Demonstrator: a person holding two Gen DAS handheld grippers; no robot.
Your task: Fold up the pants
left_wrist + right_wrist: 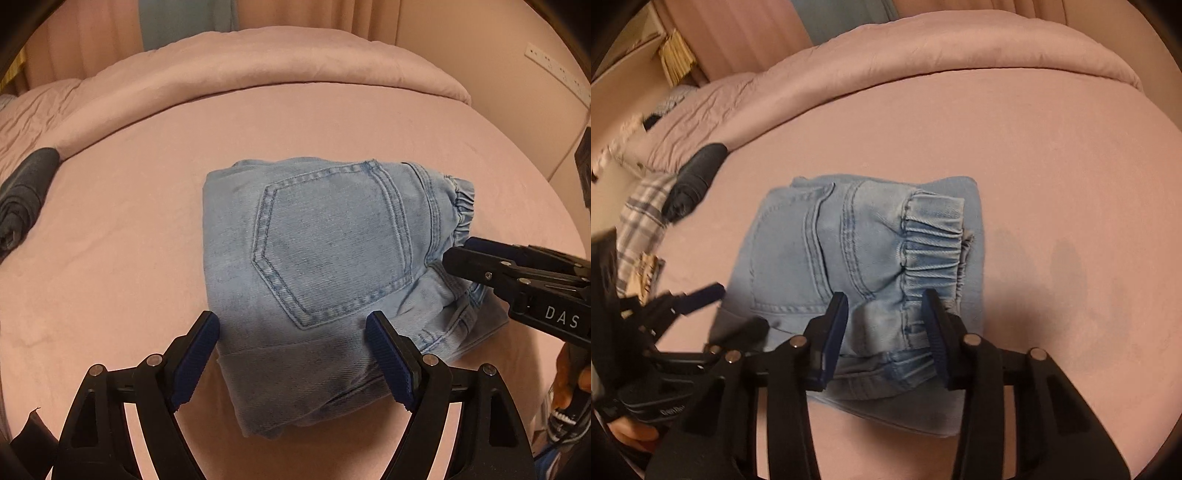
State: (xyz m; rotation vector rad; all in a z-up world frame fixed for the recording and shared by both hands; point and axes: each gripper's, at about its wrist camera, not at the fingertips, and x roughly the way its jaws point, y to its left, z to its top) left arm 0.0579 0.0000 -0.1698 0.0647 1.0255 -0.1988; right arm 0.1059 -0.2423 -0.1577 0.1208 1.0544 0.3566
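Light blue denim pants [325, 266] lie folded into a compact bundle on the pink bed [110, 240], back pocket up, elastic waistband to the right. My left gripper [295, 332] is open, its fingers straddling the bundle's near edge. My right gripper [886, 314] is open, its blue pads on either side of the waistband end of the pants [871, 258] without pinching it. The right gripper also shows in the left wrist view [458, 254] at the waistband. The left gripper shows in the right wrist view [731, 306], blurred, at the bundle's left edge.
A dark rolled garment [26, 192] lies at the left by the folded-back pink duvet [258, 70]; it also shows in the right wrist view [694, 177]. A plaid cloth [642, 229] lies at the bed's left edge. A wall with a socket strip [554, 70] is to the right.
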